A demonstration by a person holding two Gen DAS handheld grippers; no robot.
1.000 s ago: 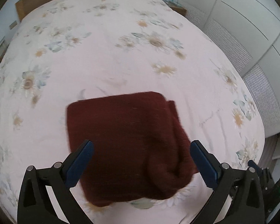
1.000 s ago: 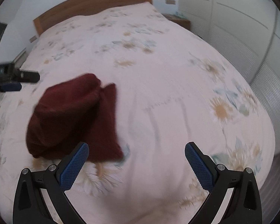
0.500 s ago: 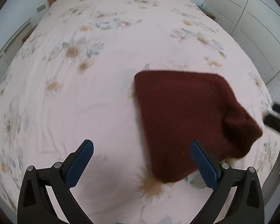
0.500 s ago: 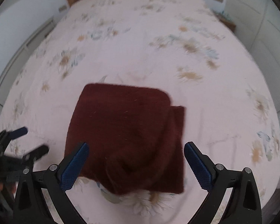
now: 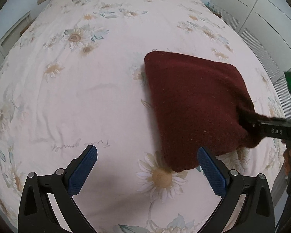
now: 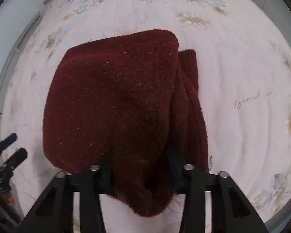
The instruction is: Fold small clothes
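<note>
gripping the near edge of the dark red knitted garment on the floral-sheeted bed, my right hand-held gripper has just closed on it; left hand-held gripper gapes empty. i'd pinch all layers together before lifting.

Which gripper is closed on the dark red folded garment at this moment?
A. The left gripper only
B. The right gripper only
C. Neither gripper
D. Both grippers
B. The right gripper has its jaws pinched on the near edge of the dark red garment, having just been closing on it, while the left gripper stands wide open over the bedspread with nothing between its jaws.
</note>
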